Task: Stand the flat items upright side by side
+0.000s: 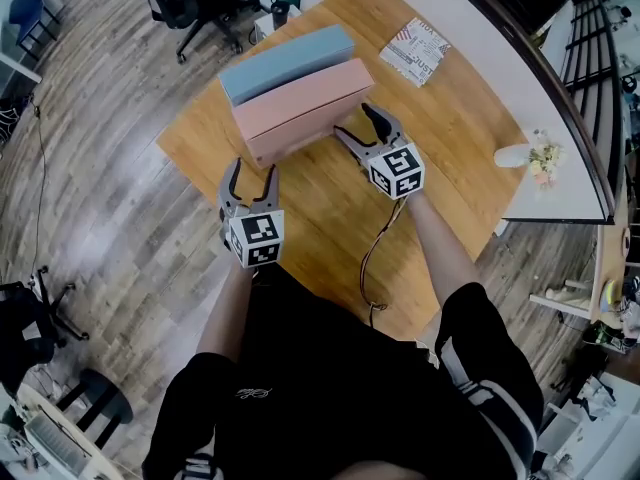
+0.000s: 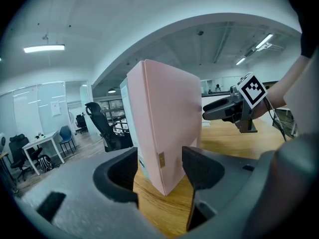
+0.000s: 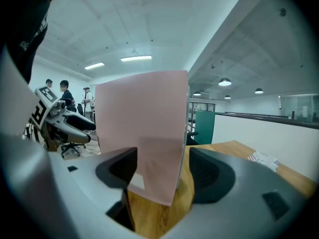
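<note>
Now the wooden desk [image 1: 440,128] carries two flat boxes standing on edge: a blue box [image 1: 285,58] on the far side and a pink box [image 1: 300,108] touching its near face. The left tongs [image 1: 253,170] straddle the pink box's left end and the right tongs [image 1: 355,123] its right end. Both are wide open, pads off the card, gripping nothing. A printed booklet [image 1: 415,51] lies flat at the far right. It looks like the item left, so the next move calls for reaching right, pinching its edge and tipping it upright.
</note>
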`<action>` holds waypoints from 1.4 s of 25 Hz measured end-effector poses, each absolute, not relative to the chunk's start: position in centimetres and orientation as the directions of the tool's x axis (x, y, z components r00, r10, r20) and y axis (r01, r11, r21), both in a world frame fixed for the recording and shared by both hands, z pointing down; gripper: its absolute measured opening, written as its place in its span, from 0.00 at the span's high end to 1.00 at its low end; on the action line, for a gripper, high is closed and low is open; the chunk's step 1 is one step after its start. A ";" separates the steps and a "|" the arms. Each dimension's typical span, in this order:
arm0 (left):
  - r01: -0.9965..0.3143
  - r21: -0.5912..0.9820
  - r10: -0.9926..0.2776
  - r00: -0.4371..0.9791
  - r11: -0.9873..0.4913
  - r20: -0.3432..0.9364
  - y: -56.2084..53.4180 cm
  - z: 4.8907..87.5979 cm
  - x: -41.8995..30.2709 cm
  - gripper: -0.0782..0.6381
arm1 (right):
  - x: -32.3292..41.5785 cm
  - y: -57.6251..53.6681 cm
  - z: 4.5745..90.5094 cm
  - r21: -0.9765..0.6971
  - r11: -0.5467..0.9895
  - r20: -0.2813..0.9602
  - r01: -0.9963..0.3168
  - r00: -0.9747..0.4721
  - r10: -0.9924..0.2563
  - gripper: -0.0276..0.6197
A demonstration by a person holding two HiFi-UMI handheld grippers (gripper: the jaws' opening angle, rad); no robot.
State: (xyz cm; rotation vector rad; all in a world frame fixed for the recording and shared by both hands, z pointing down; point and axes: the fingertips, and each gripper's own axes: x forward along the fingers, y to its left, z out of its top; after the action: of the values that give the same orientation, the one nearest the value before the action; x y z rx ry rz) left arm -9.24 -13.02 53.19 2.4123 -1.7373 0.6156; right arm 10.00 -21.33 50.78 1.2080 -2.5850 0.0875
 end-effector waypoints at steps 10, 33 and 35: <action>-0.896 0.004 -0.787 0.393 -0.445 0.477 -10.1 55.6 -6.0 0.54 | 12.8 -15.2 53.1 0.007 0.493 0.306 -0.870 -0.467 -0.830 0.61; -0.608 0.157 -0.464 0.725 -0.778 0.509 -5.2 58.4 9.3 0.89 | 21.0 -0.6 55.8 -0.028 0.002 0.419 -1.000 -0.014 -0.908 0.95; -0.569 0.154 -0.431 0.749 -0.808 0.503 -5.1 57.4 10.1 0.89 | 20.9 -0.2 54.8 -0.033 -0.040 0.411 -0.999 0.023 -0.911 0.95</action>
State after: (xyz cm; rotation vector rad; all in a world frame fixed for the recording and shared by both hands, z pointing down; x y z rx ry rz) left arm 10.07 -5.09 57.36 2.6510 -0.7783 0.6562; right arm 20.95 -0.24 54.83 2.0367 -1.9707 0.4721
